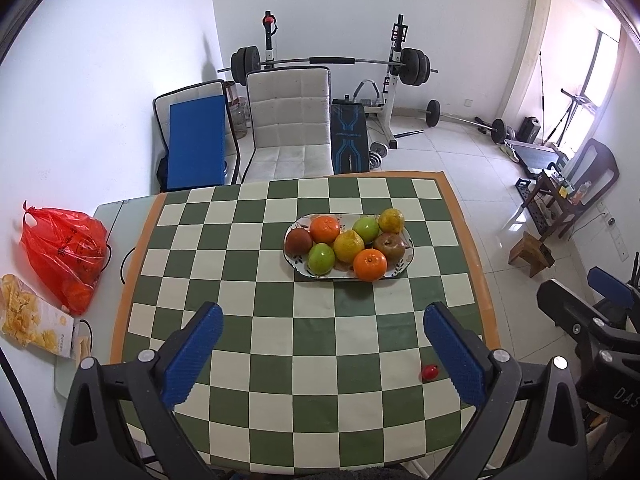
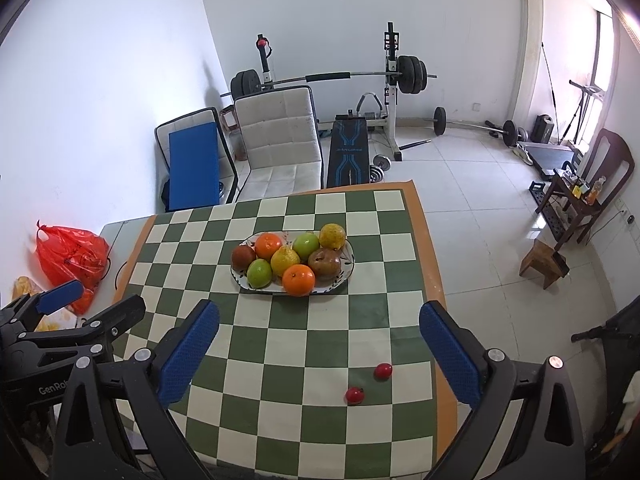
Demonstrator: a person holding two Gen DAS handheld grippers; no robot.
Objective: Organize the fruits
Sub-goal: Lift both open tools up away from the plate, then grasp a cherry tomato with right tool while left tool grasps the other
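Observation:
A white patterned oval plate (image 1: pixel 405 264) (image 2: pixel 344 276) on the checkered table holds several fruits: oranges, green apples, yellow pears and brown ones. Two small red fruits lie loose near the table's right front: one (image 2: pixel 383 371) further right, one (image 2: pixel 355 395) nearer; only one small red fruit (image 1: pixel 430 371) shows in the left wrist view. My left gripper (image 1: pixel 322 354) stands open above the near table, empty, well short of the plate. My right gripper (image 2: pixel 320 354) is open too and holds nothing; the red fruits lie between its fingers' lines, lower down.
A red plastic bag (image 1: pixel 64 254) with oranges and a snack box (image 1: pixel 32 324) sit on the grey table part at left. Two white chairs (image 1: pixel 290 120) stand behind the table. Weight bench, barbell (image 1: pixel 332 62), a wooden stool (image 1: pixel 530 252) and a dark chair fill the floor beyond.

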